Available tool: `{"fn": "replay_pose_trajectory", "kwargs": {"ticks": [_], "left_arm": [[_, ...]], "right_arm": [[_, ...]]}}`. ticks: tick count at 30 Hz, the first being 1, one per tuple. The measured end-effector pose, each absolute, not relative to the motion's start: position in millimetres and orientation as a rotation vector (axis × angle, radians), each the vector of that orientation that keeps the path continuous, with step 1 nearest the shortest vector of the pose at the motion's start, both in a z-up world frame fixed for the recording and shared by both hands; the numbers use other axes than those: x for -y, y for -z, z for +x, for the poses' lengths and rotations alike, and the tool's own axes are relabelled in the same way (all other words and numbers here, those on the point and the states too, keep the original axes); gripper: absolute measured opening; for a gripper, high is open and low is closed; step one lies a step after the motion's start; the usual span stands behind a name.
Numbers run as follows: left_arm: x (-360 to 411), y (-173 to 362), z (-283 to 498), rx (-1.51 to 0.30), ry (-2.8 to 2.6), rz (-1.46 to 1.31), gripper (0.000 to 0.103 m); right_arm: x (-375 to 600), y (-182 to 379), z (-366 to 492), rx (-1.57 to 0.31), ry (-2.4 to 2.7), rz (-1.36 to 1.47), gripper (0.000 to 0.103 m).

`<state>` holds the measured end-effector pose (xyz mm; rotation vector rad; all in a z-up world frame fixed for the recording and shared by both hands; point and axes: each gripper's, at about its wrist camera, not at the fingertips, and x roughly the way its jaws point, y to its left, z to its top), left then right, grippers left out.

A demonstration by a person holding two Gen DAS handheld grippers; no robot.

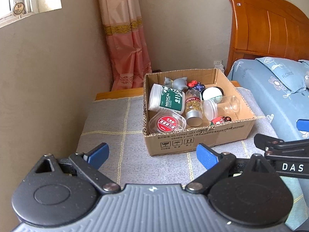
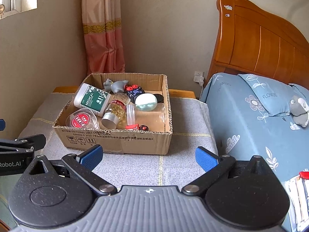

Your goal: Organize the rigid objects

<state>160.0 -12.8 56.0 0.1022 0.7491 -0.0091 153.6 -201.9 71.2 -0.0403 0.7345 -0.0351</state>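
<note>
Bedroom corner, left wrist view: a worktop (image 1: pixel 119 127) covered in grey cloth with yellow grid lines stands against a beige wall, with a pink curtain (image 1: pixel 125 38) behind and a bed with blue floral bedding (image 1: pixel 270 96) and a wooden headboard (image 1: pixel 266 23) to its right. On the cloth sits an open cardboard box (image 1: pixel 193 139) with printed handling symbols on its near wall. Inside lie a white tub with a green "MEDICAL" label (image 1: pixel 166 100) on its side, a clear round case with a red label (image 1: pixel 166 123), a clear bottle of yellow capsules (image 1: pixel 193 108) with a silver cap, an empty clear jar (image 1: pixel 222 106) on its side, a grey animal figure (image 1: pixel 177 83) and a white round container (image 1: pixel 212 93). The left gripper (image 1: pixel 152 155) hovers before the box, its blue pads spread wide, nothing between them.

Right wrist view: the same cardboard box (image 2: pixel 115 139) lies ahead on the worktop (image 2: pixel 183 116), with the capsule bottle (image 2: pixel 115 110) leaning among the other items near its centre. The right gripper (image 2: pixel 148 157) is likewise wide apart and empty, short of the box. A grey plush toy (image 2: pixel 299 108) rests on the bed.
</note>
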Motion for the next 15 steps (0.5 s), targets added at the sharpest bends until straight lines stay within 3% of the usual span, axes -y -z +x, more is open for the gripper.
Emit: {"fn": "replay_pose_trajectory", "kwargs": {"ticks": [15], "left_arm": [[16.6,-54.1,159.5,-0.750,-0.002,0.125,0.097]], "right_arm": [[201.4,-70.8,152.6,-0.738,0.032,-0.042,0.103]]}}
